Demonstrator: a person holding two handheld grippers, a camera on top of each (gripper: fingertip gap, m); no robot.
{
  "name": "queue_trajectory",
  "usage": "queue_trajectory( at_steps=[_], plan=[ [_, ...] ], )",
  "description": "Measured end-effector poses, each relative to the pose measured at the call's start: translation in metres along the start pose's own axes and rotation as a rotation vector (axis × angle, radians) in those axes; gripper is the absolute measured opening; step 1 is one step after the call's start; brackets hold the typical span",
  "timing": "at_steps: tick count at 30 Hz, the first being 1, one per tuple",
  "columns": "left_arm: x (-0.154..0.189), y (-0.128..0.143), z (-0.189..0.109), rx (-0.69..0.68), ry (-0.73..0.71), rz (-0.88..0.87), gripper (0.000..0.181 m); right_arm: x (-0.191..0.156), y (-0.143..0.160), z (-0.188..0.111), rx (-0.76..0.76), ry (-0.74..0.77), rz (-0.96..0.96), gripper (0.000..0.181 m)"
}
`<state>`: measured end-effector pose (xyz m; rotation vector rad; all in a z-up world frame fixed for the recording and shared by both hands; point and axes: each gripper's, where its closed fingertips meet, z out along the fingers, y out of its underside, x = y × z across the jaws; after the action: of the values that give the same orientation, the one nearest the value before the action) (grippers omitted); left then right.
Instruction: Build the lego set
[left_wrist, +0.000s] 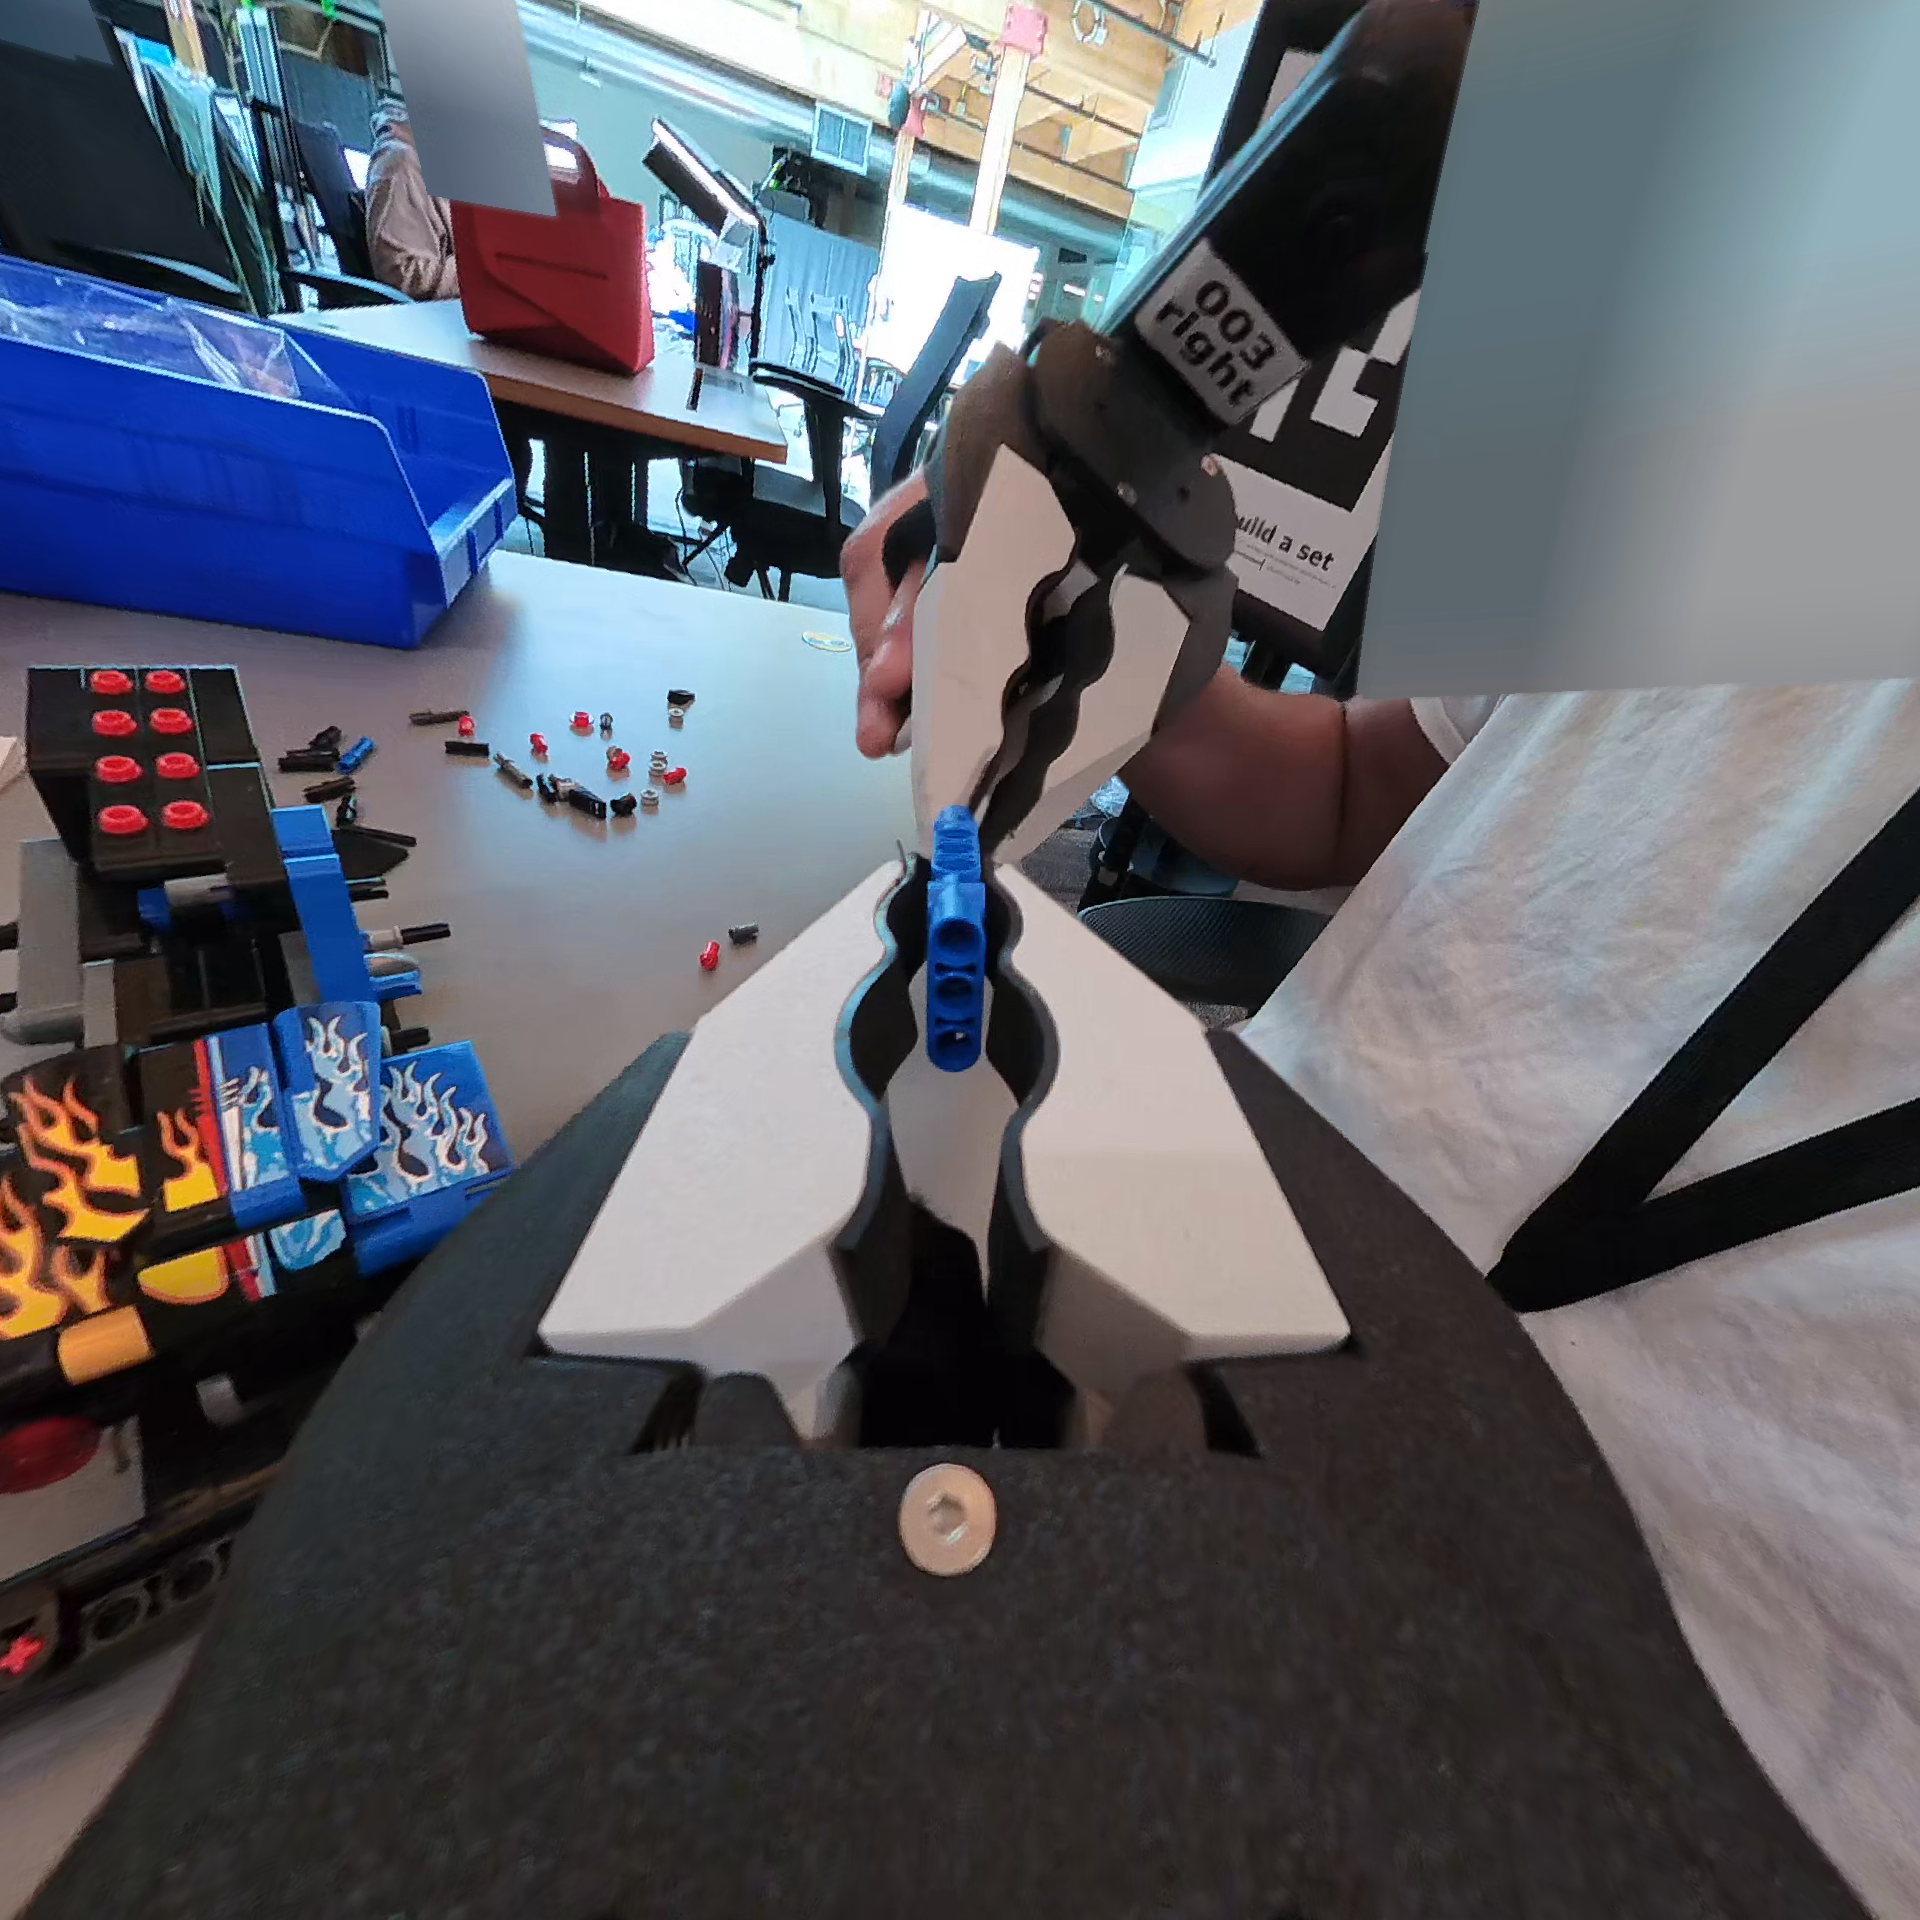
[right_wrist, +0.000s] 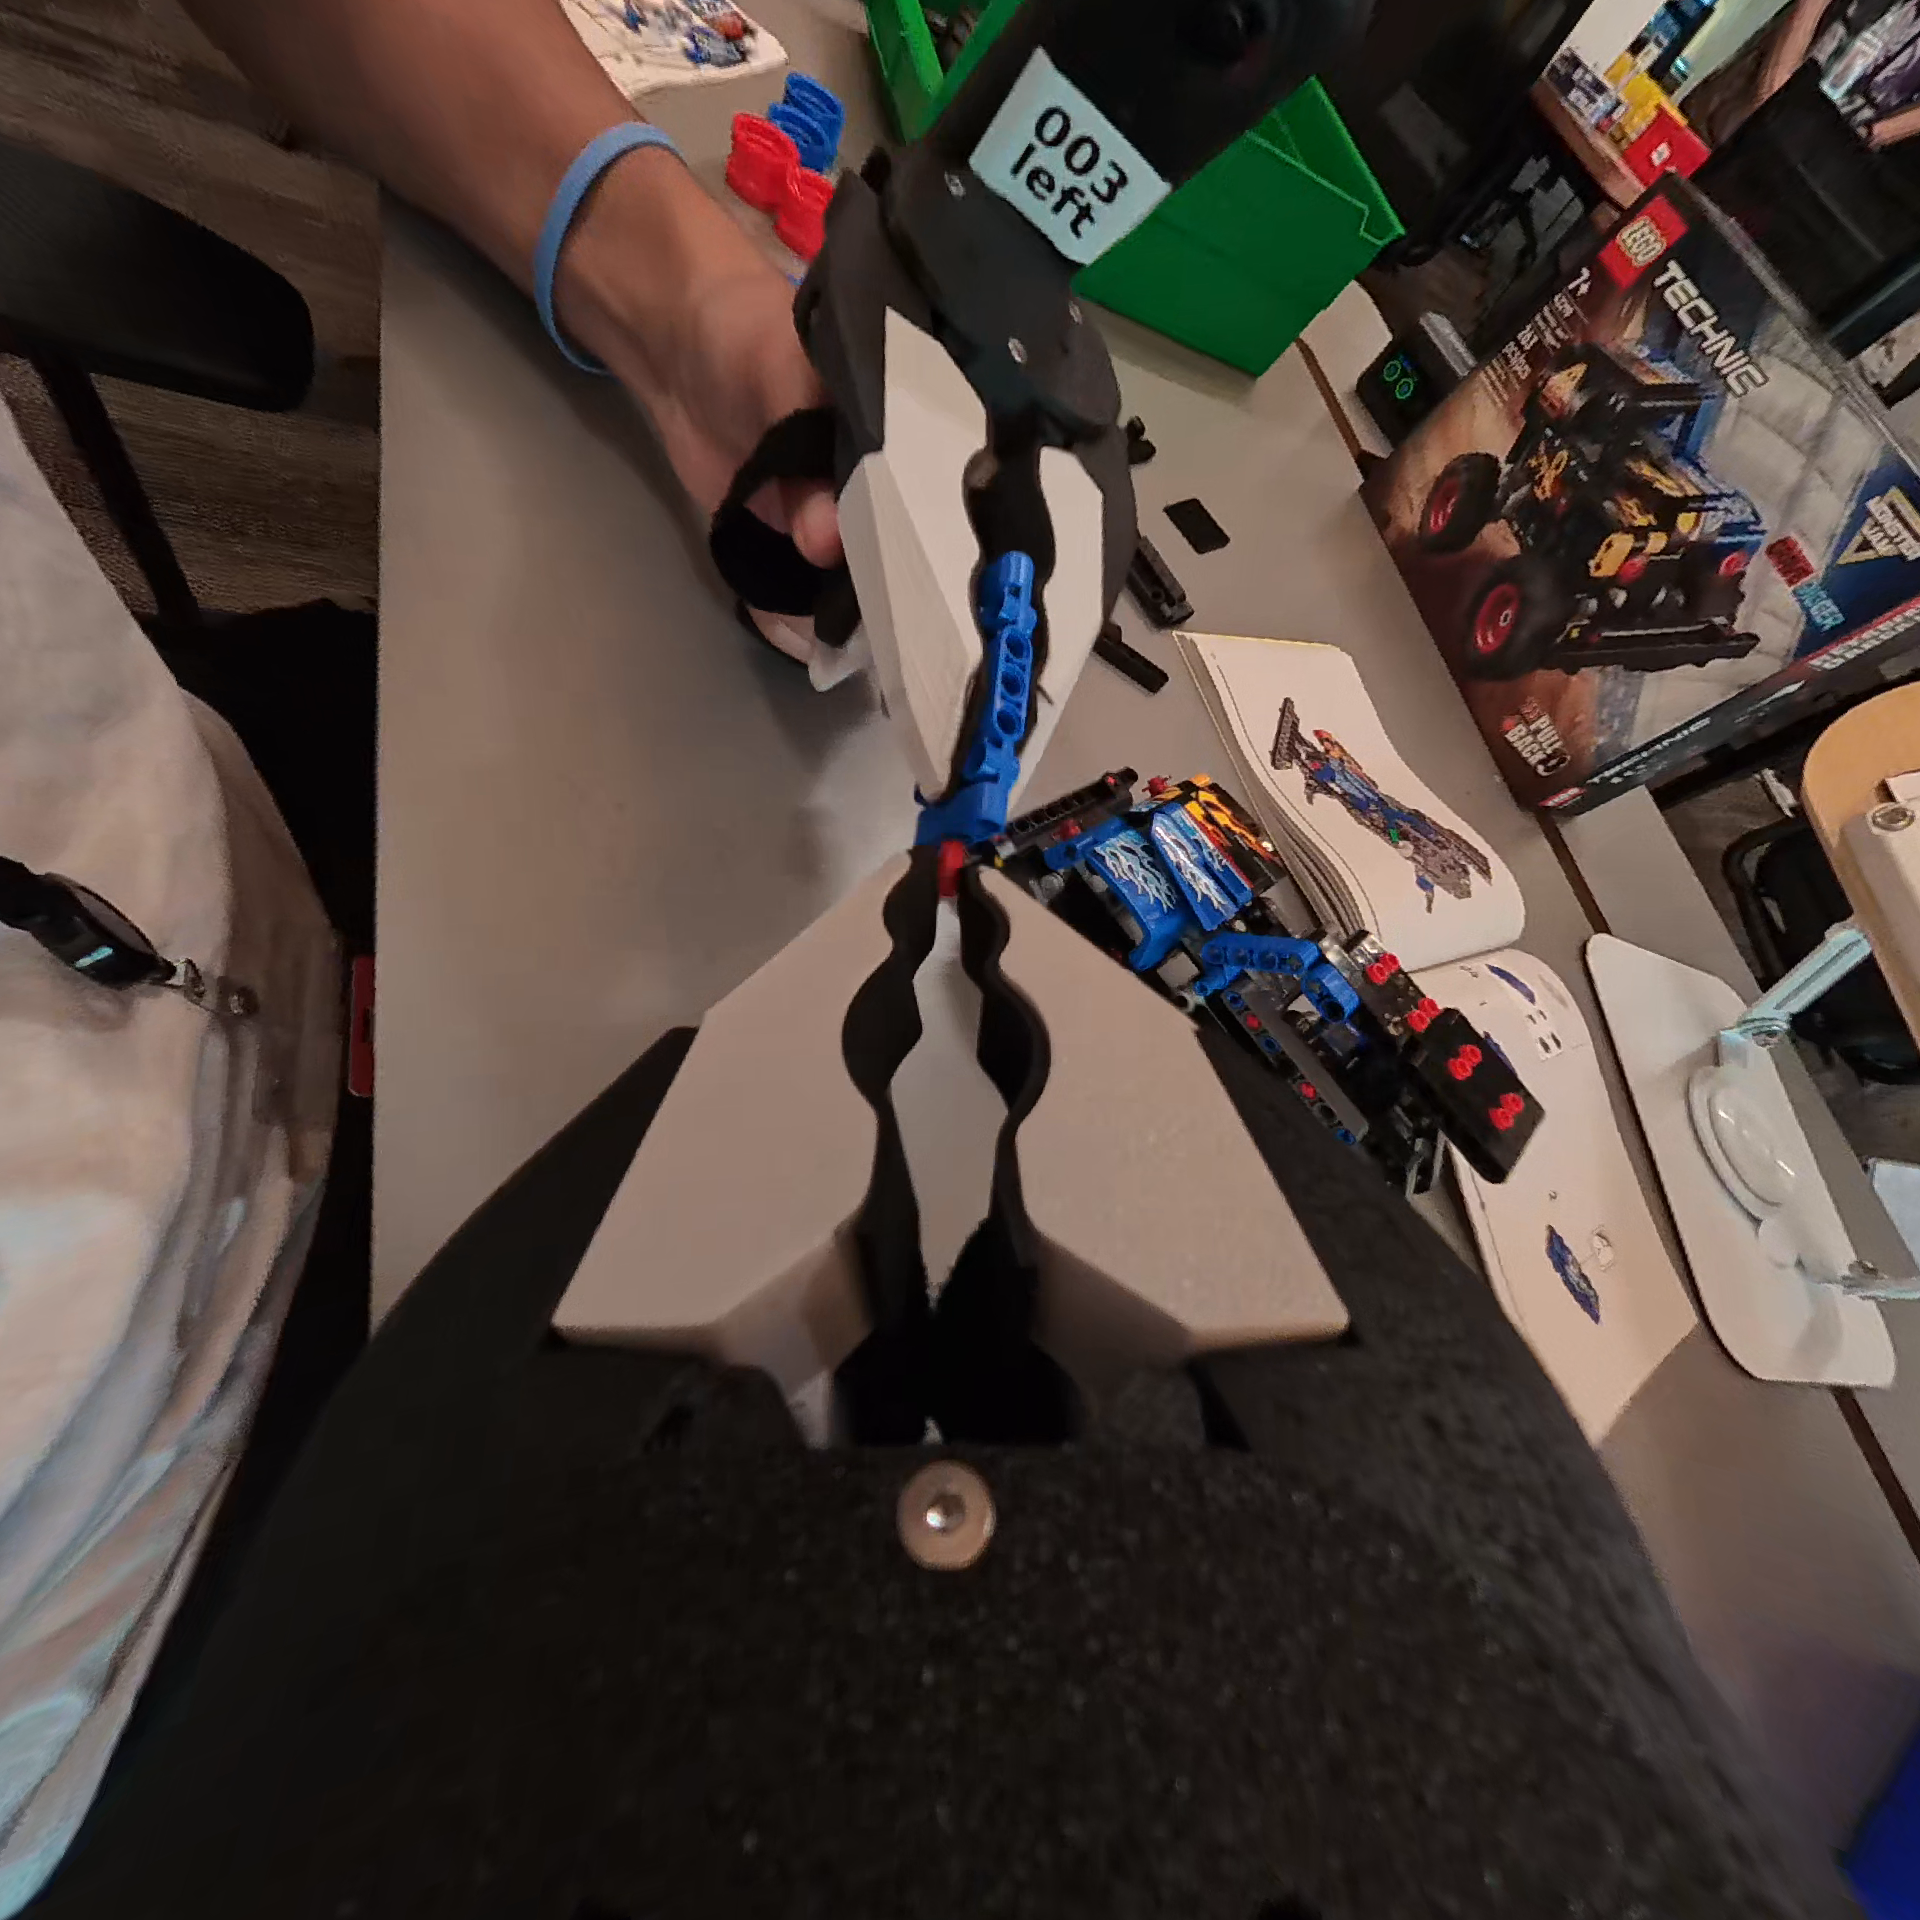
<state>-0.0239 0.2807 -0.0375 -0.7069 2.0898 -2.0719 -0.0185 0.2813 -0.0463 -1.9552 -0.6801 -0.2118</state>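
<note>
Left wrist view: left gripper (left_wrist: 948, 883) clenched on a blue beam (left_wrist: 954, 971), which stands lengthwise in the gap between its fingers (left_wrist: 769, 1049) with the top end poking out past the tips. Right gripper (left_wrist: 961, 821) comes in from above, tips right at that exposed end; its fingers nearly closed, but whatever they hold is hidden here. Both are held up off the bench (left_wrist: 582, 914). The partly built truck (left_wrist: 208, 1060), with blue and orange flame panels and a black block with red studs, sits on the bench at left; loose small red and black pins (left_wrist: 582, 758) are scattered beyond it, and a blue bin (left_wrist: 229, 457) is behind. Right wrist view: right gripper (right_wrist: 948, 878) pinching a small red pin (right_wrist: 950, 868) at the very tips, the rest of the jaws a narrow slit. The pin meets the lower end of the blue beam (right_wrist: 1003, 686), which the left gripper (right_wrist: 961, 774) grips along its length. Below and right on the bench (right_wrist: 582, 831): the truck (right_wrist: 1226, 935), an open instruction booklet (right_wrist: 1351, 790) just beside it, the set's box (right_wrist: 1662, 499) farther right, a green bin (right_wrist: 1236, 239) at the back.
</note>
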Motion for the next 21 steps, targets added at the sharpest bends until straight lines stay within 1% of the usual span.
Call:
queue_trajectory(
  at_steps=[5, 9, 21],
  plan=[
    [0.0015, -0.0014, -0.0001, 0.007, 0.003, 0.023, 0.005, -0.0013, -0.0056, -0.0033, 0.042, -0.015, 0.032, 0.004],
    [0.0020, -0.0007, 0.0005, 0.008, 0.005, 0.028, 0.005, -0.0017, -0.0032, -0.0023, 0.012, -0.001, 0.002, 0.004],
    [0.0013, -0.0026, -0.0004, 0.023, 0.013, -0.004, 0.005, 0.0035, -0.0063, -0.0027, -0.009, 0.061, -0.071, 0.003]
  ],
)
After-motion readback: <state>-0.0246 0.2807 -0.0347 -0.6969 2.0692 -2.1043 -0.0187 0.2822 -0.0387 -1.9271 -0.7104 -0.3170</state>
